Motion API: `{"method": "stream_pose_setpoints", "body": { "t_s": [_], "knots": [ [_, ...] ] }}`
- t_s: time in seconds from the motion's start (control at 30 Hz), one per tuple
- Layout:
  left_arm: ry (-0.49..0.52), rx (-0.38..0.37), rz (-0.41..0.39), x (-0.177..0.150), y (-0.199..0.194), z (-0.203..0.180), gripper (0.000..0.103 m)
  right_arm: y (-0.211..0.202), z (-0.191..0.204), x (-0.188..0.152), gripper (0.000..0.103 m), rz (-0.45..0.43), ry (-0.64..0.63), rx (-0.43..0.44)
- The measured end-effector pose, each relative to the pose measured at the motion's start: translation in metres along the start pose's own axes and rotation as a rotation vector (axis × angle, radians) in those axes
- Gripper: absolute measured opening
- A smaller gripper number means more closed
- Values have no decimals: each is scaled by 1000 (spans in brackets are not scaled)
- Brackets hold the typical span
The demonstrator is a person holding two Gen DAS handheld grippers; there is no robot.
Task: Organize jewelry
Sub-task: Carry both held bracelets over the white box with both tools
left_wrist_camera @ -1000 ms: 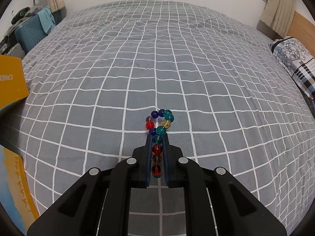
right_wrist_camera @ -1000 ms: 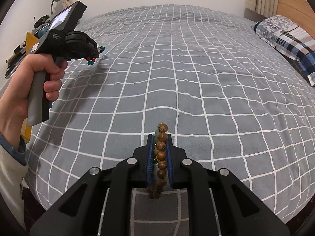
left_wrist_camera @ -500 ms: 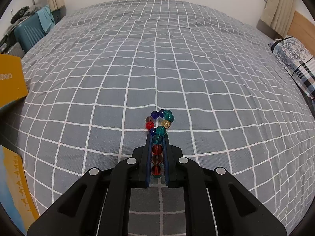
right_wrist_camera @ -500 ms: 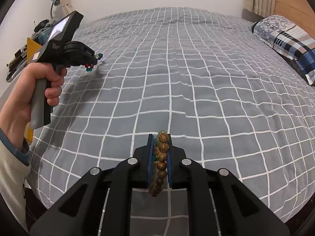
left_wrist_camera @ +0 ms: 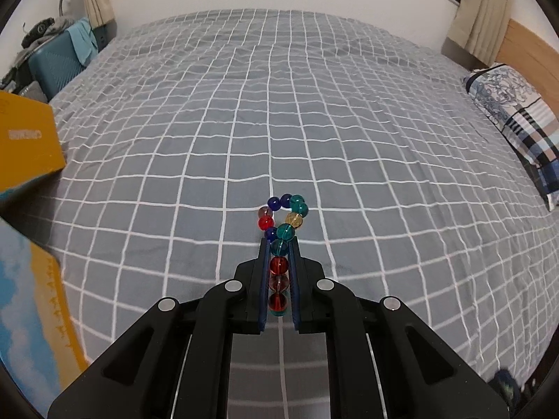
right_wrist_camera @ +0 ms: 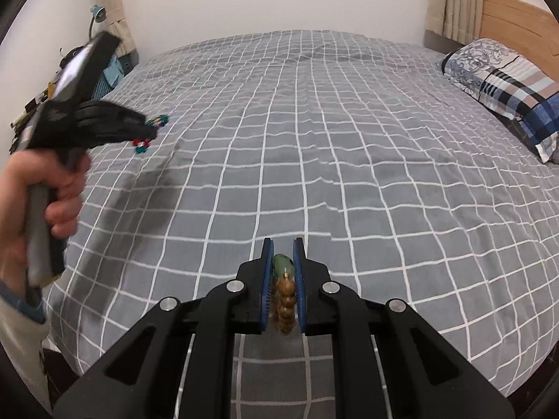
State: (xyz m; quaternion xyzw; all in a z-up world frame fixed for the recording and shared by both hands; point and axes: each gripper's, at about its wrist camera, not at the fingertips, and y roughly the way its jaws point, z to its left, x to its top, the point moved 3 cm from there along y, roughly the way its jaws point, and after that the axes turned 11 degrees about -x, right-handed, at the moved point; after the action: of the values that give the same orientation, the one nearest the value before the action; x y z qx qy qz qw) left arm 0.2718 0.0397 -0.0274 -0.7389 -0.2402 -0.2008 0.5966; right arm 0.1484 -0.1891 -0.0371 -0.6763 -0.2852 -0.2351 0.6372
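Note:
My left gripper [left_wrist_camera: 278, 244] is shut on a bracelet of coloured glass beads [left_wrist_camera: 283, 221], red, blue, teal and amber. Its loop sticks out past the fingertips above the grey checked bed cover [left_wrist_camera: 279, 122]. My right gripper [right_wrist_camera: 283, 244] is shut on a bracelet of brown wooden beads [right_wrist_camera: 283, 300] with a green bead at the front, held between the blue pads. In the right wrist view the left gripper [right_wrist_camera: 153, 127] shows at the left, blurred, held in a hand above the bed, with the coloured beads [right_wrist_camera: 141, 146] hanging from it.
A yellow box [left_wrist_camera: 24, 143] and a blue-and-yellow item [left_wrist_camera: 31, 314] lie at the bed's left edge. A patterned pillow [right_wrist_camera: 503, 83] lies at the right by a wooden headboard [right_wrist_camera: 517, 17]. A teal case [left_wrist_camera: 56, 66] stands beyond the bed at the left.
The right gripper has tilted up and the wooden bracelet sits lower between its pads. The left gripper has moved toward the bed's middle in the right wrist view, still holding the glass beads.

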Motion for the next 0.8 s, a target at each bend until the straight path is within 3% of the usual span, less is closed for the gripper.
{"method": "stream_pose_setpoints", "body": {
  "t_s": [0.37,0.8],
  "knots": [
    [32,-1,-28,-26,-69,-12,9,-16,14,31,10,-26,14,-26],
    [26,26,-68,-48,-138,14,9,-55,42,61,11,-74,-14,-42]
  ]
}}
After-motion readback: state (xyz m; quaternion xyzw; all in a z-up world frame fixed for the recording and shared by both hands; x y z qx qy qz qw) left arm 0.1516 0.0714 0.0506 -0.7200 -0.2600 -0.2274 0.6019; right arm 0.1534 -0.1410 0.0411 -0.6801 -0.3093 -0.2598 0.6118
